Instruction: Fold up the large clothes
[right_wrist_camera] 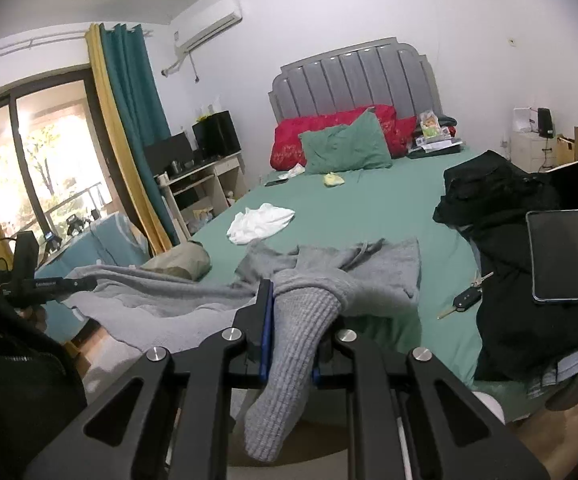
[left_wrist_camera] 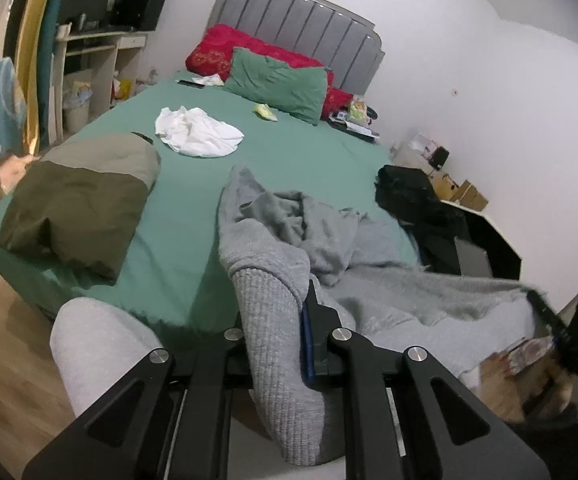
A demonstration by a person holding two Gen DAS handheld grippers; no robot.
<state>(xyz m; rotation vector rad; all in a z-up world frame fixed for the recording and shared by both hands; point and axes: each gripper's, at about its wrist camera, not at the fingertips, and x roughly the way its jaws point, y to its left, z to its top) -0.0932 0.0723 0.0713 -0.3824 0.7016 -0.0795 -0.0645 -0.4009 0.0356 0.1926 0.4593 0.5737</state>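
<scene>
A grey knit sweater [left_wrist_camera: 317,224] lies bunched at the foot of the green bed [left_wrist_camera: 281,152]. My left gripper [left_wrist_camera: 277,312] is shut on one ribbed cuff [left_wrist_camera: 277,344], which hangs down between the jaws. My right gripper [right_wrist_camera: 295,312] is shut on the other ribbed cuff [right_wrist_camera: 289,356]. The sweater [right_wrist_camera: 177,292] stretches between the two grippers, raised above the bed's edge. The right gripper [left_wrist_camera: 561,328] shows at the right edge of the left wrist view. The left gripper [right_wrist_camera: 49,284] shows at the left of the right wrist view.
A folded olive garment [left_wrist_camera: 85,208] and a crumpled white garment [left_wrist_camera: 199,132] lie on the bed's left half. A black clothing pile [right_wrist_camera: 501,208] with a tablet [right_wrist_camera: 567,256] on it sits at the right, a car key [right_wrist_camera: 465,300] beside it. Pillows [left_wrist_camera: 277,84] lean on the headboard.
</scene>
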